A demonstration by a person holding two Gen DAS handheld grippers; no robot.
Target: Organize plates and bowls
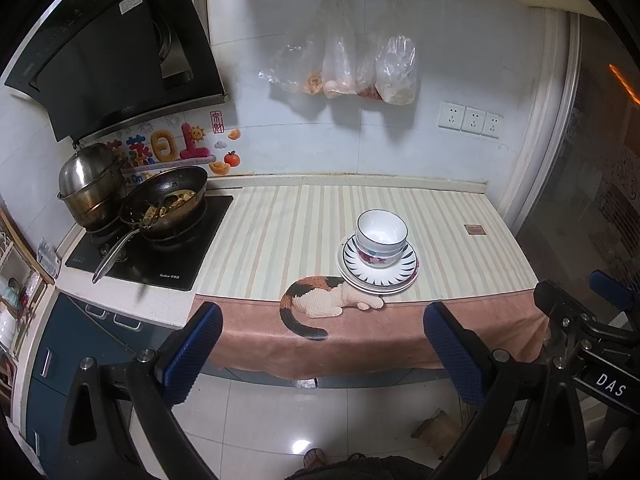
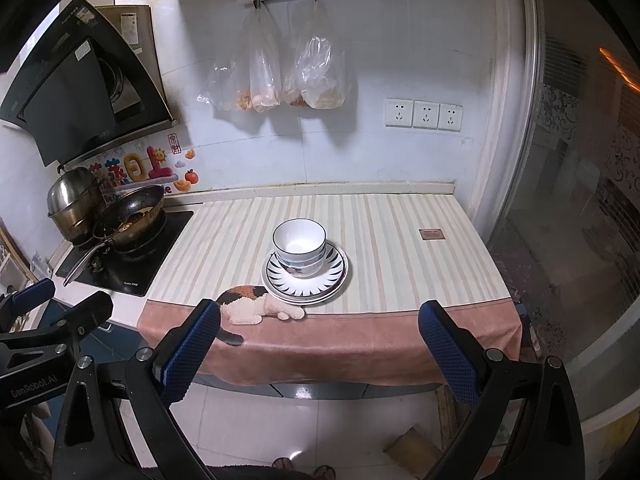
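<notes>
Two white bowls [image 1: 381, 236] [image 2: 300, 244] sit nested, upright, on a stack of plates [image 1: 376, 288] [image 2: 304, 297] with a black-spoked rim. The stack stands on the striped cloth near the counter's front edge. My left gripper [image 1: 324, 356] is open and empty, held back over the floor in front of the counter. My right gripper [image 2: 320, 356] is also open and empty, at a similar distance from the dishes. Each gripper shows at the edge of the other's view: the right gripper [image 1: 580, 288] and the left gripper [image 2: 60, 300].
A wok [image 1: 166, 200] with food and a steel pot [image 1: 90, 184] sit on the black stove [image 1: 160, 264] at the left, handle pointing outward. Plastic bags [image 1: 348, 68] hang on the wall. A glass door [image 2: 580, 240] bounds the right. A person's feet [image 2: 304, 468] stand on the tiled floor.
</notes>
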